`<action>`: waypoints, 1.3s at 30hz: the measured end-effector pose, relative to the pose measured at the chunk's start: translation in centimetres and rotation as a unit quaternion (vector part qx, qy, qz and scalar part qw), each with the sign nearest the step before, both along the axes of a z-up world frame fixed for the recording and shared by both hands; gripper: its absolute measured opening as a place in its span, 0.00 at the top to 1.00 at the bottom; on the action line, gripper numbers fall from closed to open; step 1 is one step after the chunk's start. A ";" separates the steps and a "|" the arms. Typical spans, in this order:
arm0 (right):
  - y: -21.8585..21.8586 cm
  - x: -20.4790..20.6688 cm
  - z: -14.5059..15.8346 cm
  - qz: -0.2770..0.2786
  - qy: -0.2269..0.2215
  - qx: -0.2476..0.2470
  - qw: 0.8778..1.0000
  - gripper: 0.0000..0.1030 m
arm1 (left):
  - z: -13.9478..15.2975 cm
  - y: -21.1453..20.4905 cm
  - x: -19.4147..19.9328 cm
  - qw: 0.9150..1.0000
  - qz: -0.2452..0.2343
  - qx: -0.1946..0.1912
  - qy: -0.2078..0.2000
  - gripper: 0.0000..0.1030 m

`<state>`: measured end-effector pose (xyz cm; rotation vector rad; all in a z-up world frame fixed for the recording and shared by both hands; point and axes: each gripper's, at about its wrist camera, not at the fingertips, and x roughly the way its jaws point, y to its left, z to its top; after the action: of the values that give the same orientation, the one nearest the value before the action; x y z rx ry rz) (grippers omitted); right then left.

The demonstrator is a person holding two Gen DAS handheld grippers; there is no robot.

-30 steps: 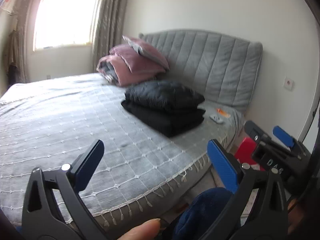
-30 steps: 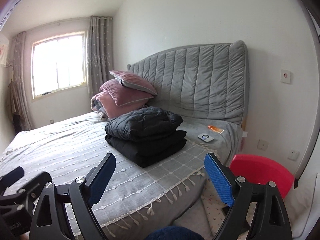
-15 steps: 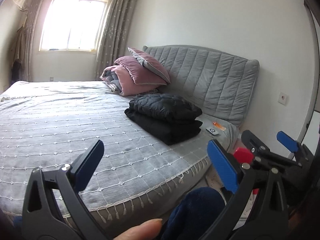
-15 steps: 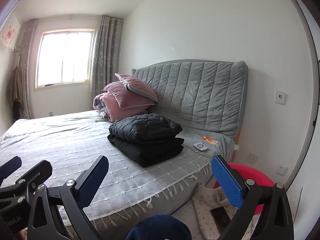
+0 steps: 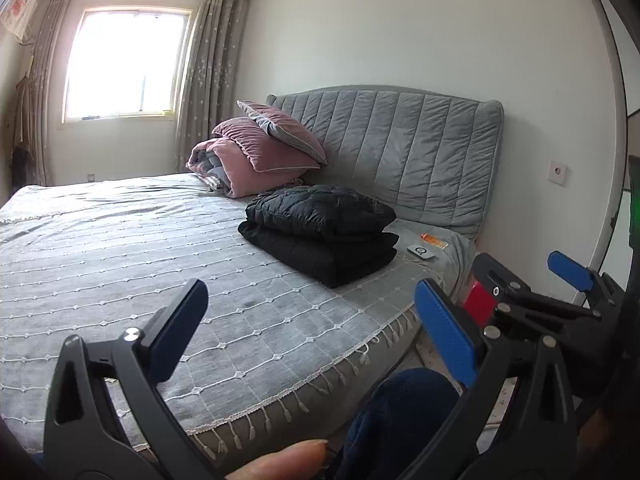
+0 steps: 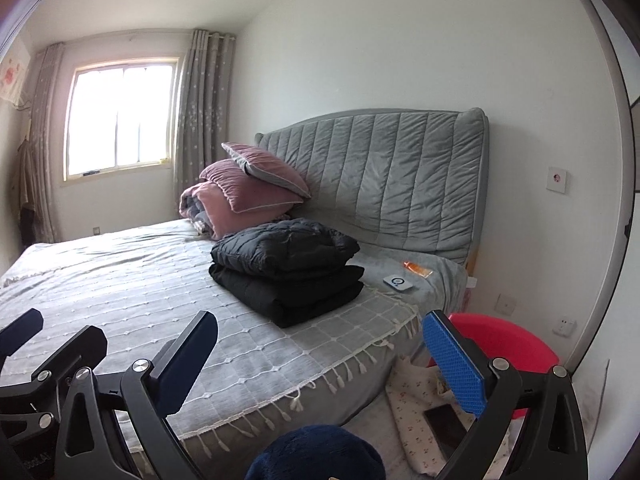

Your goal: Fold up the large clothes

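Two black quilted garments lie folded in a stack (image 5: pixel 320 232) on the grey bed (image 5: pixel 120 264), near the headboard; the stack also shows in the right wrist view (image 6: pixel 286 272). My left gripper (image 5: pixel 308 332) is open and empty, held off the bed's near edge. My right gripper (image 6: pixel 320 360) is open and empty too, beside the left one, and it shows at the right of the left wrist view (image 5: pixel 524 280). Both are well short of the stack.
Pink pillows and a rolled quilt (image 5: pixel 256 152) lie behind the stack. A small white device (image 6: pixel 398 283) and an orange item (image 6: pixel 418 268) sit by the headboard. A red basin (image 6: pixel 504 340) and floral cloth with a phone (image 6: pixel 444 424) lie on the floor. A dark blue slipper (image 6: pixel 320 456) is below.
Both grippers have tilted up and drawn back a little, so the bed sits lower in view and more wall and floor show. Both jaws stay open.
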<state>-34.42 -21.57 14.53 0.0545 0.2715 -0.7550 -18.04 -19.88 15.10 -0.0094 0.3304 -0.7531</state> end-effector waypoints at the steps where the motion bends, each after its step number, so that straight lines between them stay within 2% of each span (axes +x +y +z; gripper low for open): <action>1: -0.2 0.0 -0.2 -0.001 0.002 0.002 1.000 0.00 | 0.0 -0.2 0.0 1.000 -0.001 0.001 0.000 0.00; 8: -2.0 0.7 -2.0 -0.007 0.016 0.029 0.999 0.00 | -0.7 -1.5 0.3 1.000 -0.015 -0.005 0.007 0.00; 15: -2.6 0.8 -2.4 -0.016 0.015 0.030 0.999 0.00 | -1.4 -2.3 1.4 0.999 -0.034 -0.007 0.039 0.00; 39: -3.2 0.9 -2.7 -0.025 0.019 0.030 0.999 0.00 | -1.3 -2.3 1.4 0.999 -0.029 0.004 0.040 0.00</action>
<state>-33.53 -24.74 11.81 0.1046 0.3306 -0.7991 -16.67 -22.23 13.85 -0.0221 0.4111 -0.8096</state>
